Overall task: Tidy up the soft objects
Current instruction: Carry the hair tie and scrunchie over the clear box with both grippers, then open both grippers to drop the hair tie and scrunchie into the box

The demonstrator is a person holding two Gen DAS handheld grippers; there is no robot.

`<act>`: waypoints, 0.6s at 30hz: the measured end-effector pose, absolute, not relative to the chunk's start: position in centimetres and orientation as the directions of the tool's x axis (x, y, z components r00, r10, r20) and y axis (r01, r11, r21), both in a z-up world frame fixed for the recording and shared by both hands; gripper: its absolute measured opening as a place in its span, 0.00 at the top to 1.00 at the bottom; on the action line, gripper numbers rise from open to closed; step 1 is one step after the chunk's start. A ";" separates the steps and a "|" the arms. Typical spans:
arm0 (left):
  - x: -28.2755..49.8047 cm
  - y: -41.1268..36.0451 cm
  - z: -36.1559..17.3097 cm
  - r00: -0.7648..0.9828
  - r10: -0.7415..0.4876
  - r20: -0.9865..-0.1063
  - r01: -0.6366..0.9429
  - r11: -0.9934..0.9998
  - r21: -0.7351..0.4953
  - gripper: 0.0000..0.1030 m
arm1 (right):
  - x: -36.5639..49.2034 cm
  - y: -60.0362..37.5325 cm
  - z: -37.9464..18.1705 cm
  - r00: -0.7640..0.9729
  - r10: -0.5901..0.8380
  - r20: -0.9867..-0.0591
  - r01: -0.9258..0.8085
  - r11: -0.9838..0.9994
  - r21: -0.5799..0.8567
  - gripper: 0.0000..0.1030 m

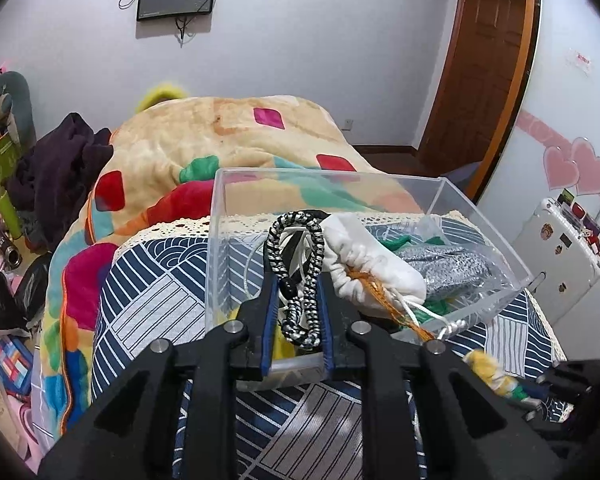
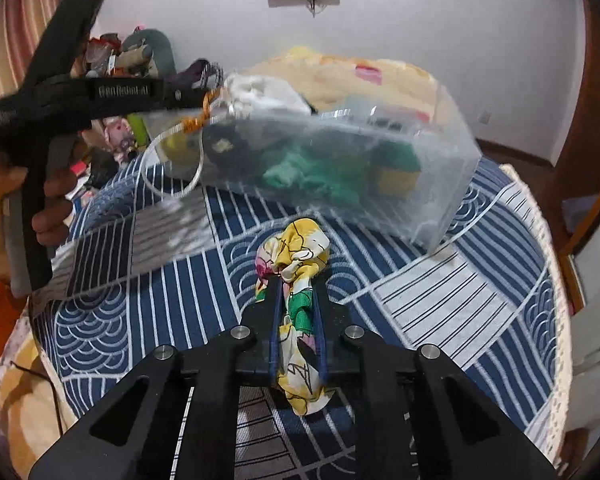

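Observation:
My left gripper (image 1: pixel 298 276) is shut on a black-and-white braided cord loop (image 1: pixel 300 272), held over the near wall of a clear plastic box (image 1: pixel 220 240). A white drawstring pouch (image 1: pixel 364 264) with an orange tassel hangs beside the cord over the box. Inside lie silver and green soft items (image 1: pixel 452 264). My right gripper (image 2: pixel 298 292) is shut on a yellow floral cloth (image 2: pixel 296 256), low over the blue patterned tablecloth (image 2: pixel 440 280), in front of the box (image 2: pixel 452 200). The left gripper (image 2: pixel 180 94) shows at the box's left end in the right wrist view.
A colourful blanket (image 1: pixel 220 140) covers the bed behind the table. Dark clothes (image 1: pixel 56 172) and toys lie at the left. A white suitcase (image 1: pixel 560 256) stands at the right, by a wooden door (image 1: pixel 480 72). The table's lace edge (image 2: pixel 556 280) runs on the right.

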State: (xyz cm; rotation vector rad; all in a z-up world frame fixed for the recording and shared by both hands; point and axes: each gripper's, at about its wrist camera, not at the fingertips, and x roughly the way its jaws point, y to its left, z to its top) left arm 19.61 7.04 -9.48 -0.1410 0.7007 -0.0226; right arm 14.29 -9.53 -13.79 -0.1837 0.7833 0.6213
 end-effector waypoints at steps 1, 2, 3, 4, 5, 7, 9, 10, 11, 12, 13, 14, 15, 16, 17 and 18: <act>19.4 7.0 -9.4 0.765 -0.070 -0.640 -0.027 0.990 -0.141 0.76 | 14.2 -9.7 -13.3 0.551 0.461 -0.695 -0.584 0.808 0.073 0.88; 19.4 7.1 -9.3 0.766 -0.076 -0.638 -0.027 0.988 -0.151 0.71 | 14.1 -9.9 -12.9 0.561 0.467 -0.684 -0.583 0.809 0.074 0.88; 19.3 7.2 -9.2 0.768 -0.081 -0.635 -0.028 0.987 -0.160 0.65 | 14.0 -10.1 -12.2 0.573 0.475 -0.668 -0.582 0.810 0.077 0.88; 19.2 7.2 -9.1 0.771 -0.086 -0.631 -0.028 0.985 -0.169 0.62 | 14.0 -10.3 -11.5 0.587 0.482 -0.650 -0.579 0.812 0.079 0.88; 19.1 7.3 -9.0 0.774 -0.088 -0.628 -0.028 0.985 -0.173 0.59 | 14.1 -10.4 -10.7 0.604 0.486 -0.631 -0.574 0.815 0.078 0.88; 18.8 7.2 -8.6 0.780 -0.084 -0.620 -0.031 0.985 -0.171 0.56 | 14.5 -10.7 -9.4 0.625 0.499 -0.601 -0.571 0.817 0.084 0.88; 18.6 7.2 -8.3 0.787 -0.080 -0.612 -0.032 0.985 -0.170 0.51 | 15.1 -10.7 -8.1 0.647 0.505 -0.571 -0.563 0.822 0.089 0.88; 18.5 7.2 -8.2 0.789 -0.079 -0.609 -0.031 0.985 -0.169 0.50 | 15.5 -10.6 -7.4 0.658 0.508 -0.556 -0.560 0.823 0.090 0.88; 18.4 7.2 -8.1 0.792 -0.076 -0.606 -0.033 0.985 -0.167 0.47 | 16.0 -10.5 -6.8 0.669 0.510 -0.541 -0.557 0.826 0.089 0.88; 18.3 7.2 -7.9 0.795 -0.074 -0.602 -0.033 0.986 -0.166 0.47 | 16.2 -10.2 -6.4 0.676 0.510 -0.532 -0.556 0.827 0.087 0.88; 18.1 7.2 -7.7 0.798 -0.074 -0.598 -0.033 0.986 -0.165 0.47 | 16.7 -10.0 -6.0 0.681 0.510 -0.525 -0.554 0.828 0.086 0.88; 18.0 7.2 -7.6 0.800 -0.074 -0.595 -0.033 0.986 -0.166 0.47 | 17.3 -9.6 -5.7 0.687 0.510 -0.518 -0.552 0.830 0.085 0.88; 17.9 7.2 -7.5 0.803 -0.074 -0.591 -0.033 0.985 -0.168 0.46 | 17.7 -9.3 -5.5 0.689 0.509 -0.516 -0.550 0.831 0.085 0.88; 17.7 7.3 -7.3 0.807 -0.075 -0.586 -0.033 0.985 -0.172 0.46 | 18.3 -9.0 -5.4 0.691 0.509 -0.514 -0.547 0.832 0.088 0.88; 17.6 7.3 -7.2 0.809 -0.075 -0.583 -0.033 0.984 -0.173 0.44 | 19.0 -8.6 -5.3 0.692 0.508 -0.513 -0.543 0.834 0.093 0.88; 17.4 7.3 -7.1 0.812 -0.074 -0.578 -0.033 0.984 -0.173 0.41 | 19.6 -8.4 -5.3 0.693 0.505 -0.515 -0.539 0.837 0.094 0.88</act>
